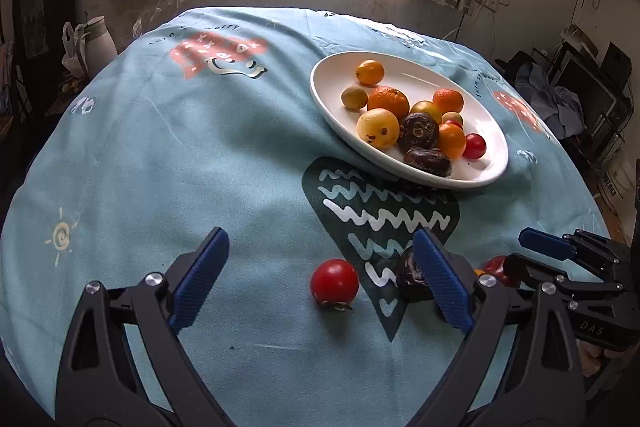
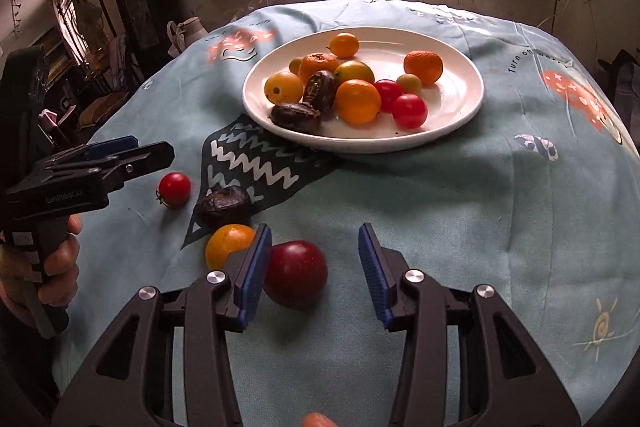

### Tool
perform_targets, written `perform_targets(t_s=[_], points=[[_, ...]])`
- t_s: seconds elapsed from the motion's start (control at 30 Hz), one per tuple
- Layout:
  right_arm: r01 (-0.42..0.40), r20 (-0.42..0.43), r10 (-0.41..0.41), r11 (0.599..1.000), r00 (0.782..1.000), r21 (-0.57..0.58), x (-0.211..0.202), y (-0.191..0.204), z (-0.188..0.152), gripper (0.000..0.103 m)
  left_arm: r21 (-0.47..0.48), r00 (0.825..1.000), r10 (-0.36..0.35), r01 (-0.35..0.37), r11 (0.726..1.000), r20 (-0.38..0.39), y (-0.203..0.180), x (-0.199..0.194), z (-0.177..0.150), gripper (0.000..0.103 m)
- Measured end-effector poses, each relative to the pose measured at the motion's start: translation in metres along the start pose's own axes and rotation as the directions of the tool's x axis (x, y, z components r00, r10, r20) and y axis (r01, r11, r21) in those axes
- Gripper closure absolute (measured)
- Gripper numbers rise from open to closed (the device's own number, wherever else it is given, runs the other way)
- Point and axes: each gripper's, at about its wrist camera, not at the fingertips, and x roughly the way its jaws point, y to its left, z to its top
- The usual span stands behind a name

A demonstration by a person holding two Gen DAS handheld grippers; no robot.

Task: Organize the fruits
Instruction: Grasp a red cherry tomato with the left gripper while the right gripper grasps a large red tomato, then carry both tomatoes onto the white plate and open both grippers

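A white plate (image 1: 492, 163) (image 2: 460, 95) holds several fruits: oranges, yellow ones, small red tomatoes and dark wrinkled ones. On the blue cloth near me lie a red tomato (image 1: 335, 282) (image 2: 174, 189), a dark wrinkled fruit (image 1: 408, 277) (image 2: 224, 205), an orange fruit (image 2: 228, 243) and a dark red plum (image 2: 298, 273) (image 1: 496, 267). My left gripper (image 1: 326, 279) is open around the red tomato. My right gripper (image 2: 314, 267) is open, with the plum between its fingers, against the left pad (image 2: 256, 267).
The round table is covered by a blue printed cloth (image 1: 200, 167). A white jug (image 1: 98, 37) stands off its far left edge. A window is behind, with furniture and clutter at both sides of the room.
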Motion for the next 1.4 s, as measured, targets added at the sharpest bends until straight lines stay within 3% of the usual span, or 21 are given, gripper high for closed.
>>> perform_targets(t_s=[0.27, 0.63, 0.7, 0.87, 0.93, 1.0, 1.17, 1.4], points=[[-0.023, -0.067, 0.023, 1.000, 0.998, 0.001, 0.006, 0.006, -0.013, 0.057, 0.023, 0.990, 0.117, -0.119, 0.993, 0.078, -0.002, -0.012, -0.003, 0.007], [-0.064, -0.057, 0.066, 0.997, 0.996, 0.039, 0.020, 0.000, -0.015, 0.057, 0.015, 0.993, 0.108, -0.109, 0.994, 0.055, 0.002, -0.012, 0.000, 0.007], [-0.085, -0.059, 0.087, 0.995, 0.994, 0.045, 0.021, 0.000, -0.014, 0.064, 0.015, 0.992, 0.110, -0.111, 0.994, 0.056, 0.002, -0.011, -0.001, 0.007], [-0.114, -0.008, 0.116, 0.986, 0.993, 0.122, 0.010, -0.012, -0.011, 0.064, 0.102, 0.995, 0.091, -0.094, 0.990, 0.031, 0.000, -0.006, -0.002, 0.008], [-0.109, 0.005, 0.109, 0.985, 0.994, 0.137, 0.006, -0.016, -0.010, 0.064, 0.135, 0.998, 0.063, -0.063, 0.989, 0.009, -0.002, -0.003, -0.005, 0.014], [-0.103, -0.002, 0.104, 0.984, 0.995, 0.143, 0.007, -0.017, -0.011, 0.064, 0.161, 0.999, 0.025, -0.019, 0.987, -0.032, -0.007, 0.003, -0.008, 0.033], [-0.089, -0.014, 0.092, 0.985, 0.996, 0.146, 0.009, -0.018, -0.011, 0.064, 0.210, 0.995, 0.029, -0.010, 0.978, -0.090, -0.019, 0.017, -0.018, 0.036], [-0.082, -0.016, 0.085, 0.986, 0.996, 0.145, 0.009, -0.019, -0.011, 0.064, 0.227, 0.987, 0.055, -0.019, 0.974, -0.152, -0.020, 0.033, -0.025, 0.055]])
